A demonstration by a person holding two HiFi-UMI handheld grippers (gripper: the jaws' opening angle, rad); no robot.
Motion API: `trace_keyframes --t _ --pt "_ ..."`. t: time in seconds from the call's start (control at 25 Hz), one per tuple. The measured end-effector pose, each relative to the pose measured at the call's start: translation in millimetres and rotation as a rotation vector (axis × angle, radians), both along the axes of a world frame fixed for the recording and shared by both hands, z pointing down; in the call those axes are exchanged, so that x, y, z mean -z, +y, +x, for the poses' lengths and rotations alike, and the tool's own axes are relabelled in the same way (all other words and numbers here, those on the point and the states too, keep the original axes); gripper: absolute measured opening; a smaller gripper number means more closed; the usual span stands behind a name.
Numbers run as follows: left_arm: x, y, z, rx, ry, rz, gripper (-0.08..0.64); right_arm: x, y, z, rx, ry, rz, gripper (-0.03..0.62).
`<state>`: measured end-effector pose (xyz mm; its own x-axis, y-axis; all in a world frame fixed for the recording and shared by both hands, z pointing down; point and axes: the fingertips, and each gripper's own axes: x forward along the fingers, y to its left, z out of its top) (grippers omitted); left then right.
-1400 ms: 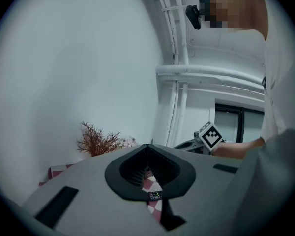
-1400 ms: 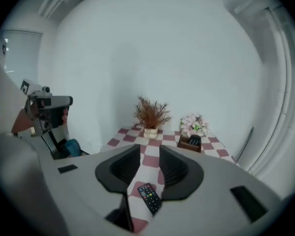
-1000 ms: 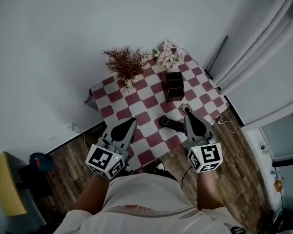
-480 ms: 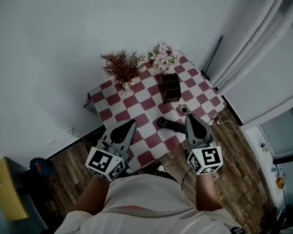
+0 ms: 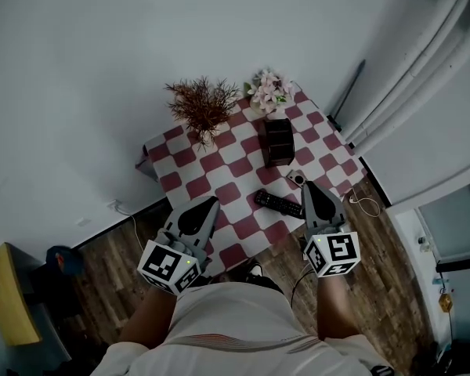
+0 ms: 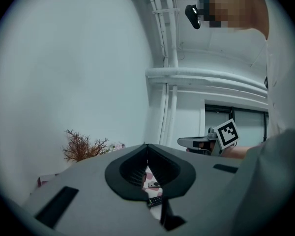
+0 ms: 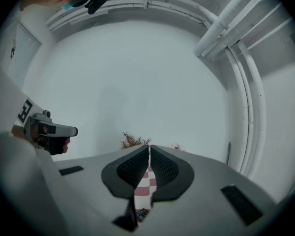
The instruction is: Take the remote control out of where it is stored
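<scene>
A black remote control [image 5: 276, 203] lies flat on the red-and-white checked table [image 5: 219, 163], near its front edge. A small grey remote [image 5: 296, 178] rests just behind it. A dark open-top holder box [image 5: 278, 139] stands upright further back. My right gripper [image 5: 307, 186] hovers shut and empty just right of the black remote, whose end shows below its jaws [image 7: 141, 214]. My left gripper [image 5: 210, 204] is over the table's front left part, its jaws together with nothing in them. Through them a strip of the black remote [image 6: 155, 200] is visible.
A dried brown plant [image 5: 204, 104] and a pink flower bunch [image 5: 270, 88] stand at the table's back edge against the white wall. White pipes [image 5: 411, 69] run at the right. A cable [image 5: 366, 202] lies on the wooden floor beside the table.
The head view has swayed slightly. Both grippers and the remotes keep their places.
</scene>
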<state>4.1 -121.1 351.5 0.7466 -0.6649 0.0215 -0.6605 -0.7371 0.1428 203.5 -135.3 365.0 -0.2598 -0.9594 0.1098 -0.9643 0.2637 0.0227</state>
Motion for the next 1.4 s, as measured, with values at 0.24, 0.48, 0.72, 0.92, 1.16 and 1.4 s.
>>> trace_keyframes --t 0.24,0.48,0.72,0.92,1.16,1.4 --pt "-15 -1 -1 0.043 -0.006 -0.042 0.009 -21 -52 25 -0.042 0.016 -0.047 0.023" --pt "-29 -7 -3 0.106 -0.027 -0.077 0.009 -42 -116 42 -0.044 -0.012 -0.074 0.114" --pt "-38 -19 -3 0.182 -0.046 -0.104 0.009 -86 -181 52 -0.047 -0.007 -0.147 0.154" --pt "-46 -27 -6 0.239 -0.056 -0.123 0.009 -129 -228 61 -0.047 -0.009 -0.226 0.207" --pt "-52 -36 -8 0.285 -0.062 -0.138 0.009 -164 -262 63 -0.061 -0.012 -0.284 0.219" --pt "-57 -41 -6 0.289 -0.068 -0.153 0.009 -188 -282 62 -0.096 0.0 -0.331 0.219"
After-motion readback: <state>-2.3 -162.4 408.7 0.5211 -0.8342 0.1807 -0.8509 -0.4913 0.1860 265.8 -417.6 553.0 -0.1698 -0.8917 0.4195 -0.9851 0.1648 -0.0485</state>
